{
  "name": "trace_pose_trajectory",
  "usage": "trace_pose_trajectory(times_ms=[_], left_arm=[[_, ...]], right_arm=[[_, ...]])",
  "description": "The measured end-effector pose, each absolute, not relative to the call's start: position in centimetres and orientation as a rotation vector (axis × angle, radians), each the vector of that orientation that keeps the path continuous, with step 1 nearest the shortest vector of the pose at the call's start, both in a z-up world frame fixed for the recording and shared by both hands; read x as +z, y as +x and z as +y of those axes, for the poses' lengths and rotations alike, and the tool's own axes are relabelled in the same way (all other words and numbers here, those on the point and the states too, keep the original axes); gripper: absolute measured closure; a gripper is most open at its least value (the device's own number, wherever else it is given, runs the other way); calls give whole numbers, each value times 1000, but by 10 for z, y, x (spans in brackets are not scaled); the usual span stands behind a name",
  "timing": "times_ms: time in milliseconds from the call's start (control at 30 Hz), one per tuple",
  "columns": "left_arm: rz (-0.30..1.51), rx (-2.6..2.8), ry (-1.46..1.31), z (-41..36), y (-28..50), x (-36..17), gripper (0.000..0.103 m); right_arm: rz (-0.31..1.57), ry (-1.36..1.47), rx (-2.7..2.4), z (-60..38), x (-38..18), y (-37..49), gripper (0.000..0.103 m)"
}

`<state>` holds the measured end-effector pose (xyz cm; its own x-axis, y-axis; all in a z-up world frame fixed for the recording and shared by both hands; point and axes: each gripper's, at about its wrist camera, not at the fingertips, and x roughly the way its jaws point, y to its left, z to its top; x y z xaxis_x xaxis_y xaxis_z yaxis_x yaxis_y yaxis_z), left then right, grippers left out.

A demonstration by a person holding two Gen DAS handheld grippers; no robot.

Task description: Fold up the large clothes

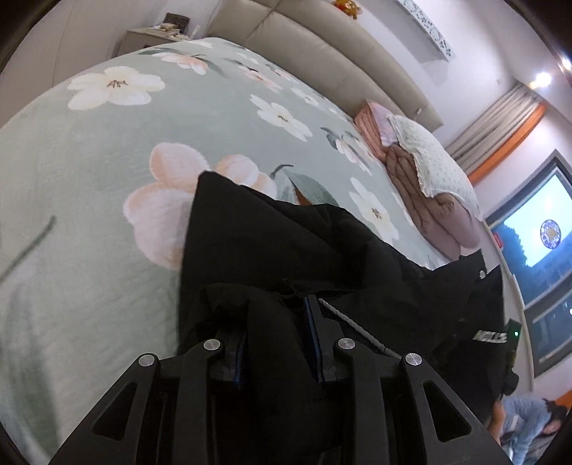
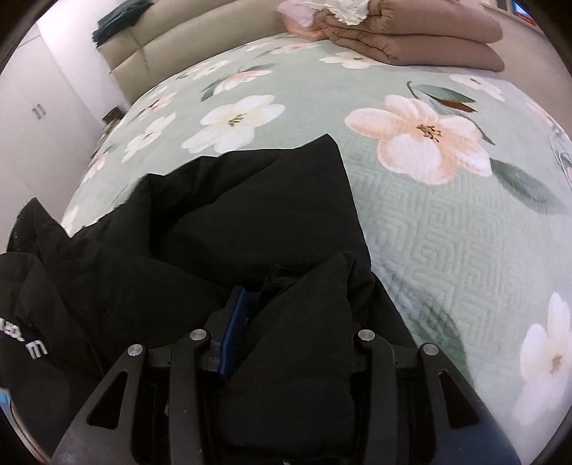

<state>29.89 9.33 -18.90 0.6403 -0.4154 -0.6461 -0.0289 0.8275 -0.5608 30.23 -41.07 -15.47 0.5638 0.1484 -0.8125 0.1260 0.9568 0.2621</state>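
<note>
A large black padded jacket [image 1: 304, 250] lies on a green floral bedspread [image 1: 89, 179]. My left gripper [image 1: 277, 307] is shut on a thick fold of the jacket, which bulges between its fingers; a zipper runs past the right finger [image 1: 316, 322]. In the right wrist view the same black jacket [image 2: 232, 214] spreads ahead and to the left over the bedspread [image 2: 447, 232]. My right gripper [image 2: 282, 286] is shut on another bunched fold; its right finger is hidden by cloth, the blue-padded left finger [image 2: 236, 314] shows. White lettering shows on the jacket at the left [image 2: 32, 339].
Folded pink and brown quilts with a white pillow [image 1: 429, 168] are stacked by the beige headboard [image 1: 321, 53]; they also show in the right wrist view [image 2: 411, 32]. A nightstand [image 1: 153, 34] stands beyond the bed. A window [image 1: 536, 232] and a seated person [image 1: 529, 425] are at right.
</note>
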Motion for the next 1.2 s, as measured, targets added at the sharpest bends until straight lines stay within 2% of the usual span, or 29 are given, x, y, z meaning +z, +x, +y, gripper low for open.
trace_pose_trajectory(times_ms=[67,167,200,267,367,467,600,700,800,900,1033,1067,1200], left_arm=[[809,-269,-537,106,280,-165,75],[738,-313,-438,119,250,-122,73],[729,-337,-393,121,242,-110,72],[747,-419,-368,128,231,-90,72],[814,-554,-488,147,231,-85,69],[830,-650,-653,171,233,-92,64],[843,-572,-556,168,229,-97,54],[833,-596,-555,171,226,-98,53],[726,-670,-686,202,213,-92,53],[638,-574,-695,226,199,-82,23],[753,-471,-493,195,213,-92,23],[775,-469,-473,188,219,-98,23],[868,-455,-454,157,265,-136,23]], right_arm=[[949,275,13,-416,-139,290,53],[871,74,-99,-415,-111,265,49],[838,13,-127,-415,-101,256,42],[788,-13,-136,-420,-85,242,36],[761,37,-87,-433,-70,233,27],[781,30,-34,-432,-74,238,26],[787,-31,25,-414,-87,246,26],[783,-45,35,-409,-95,256,26],[776,-22,64,-412,-98,263,26],[708,21,90,-419,-87,255,26],[606,161,174,-439,-63,233,21],[625,153,190,-438,-65,235,17],[733,-49,176,-415,-88,256,17]])
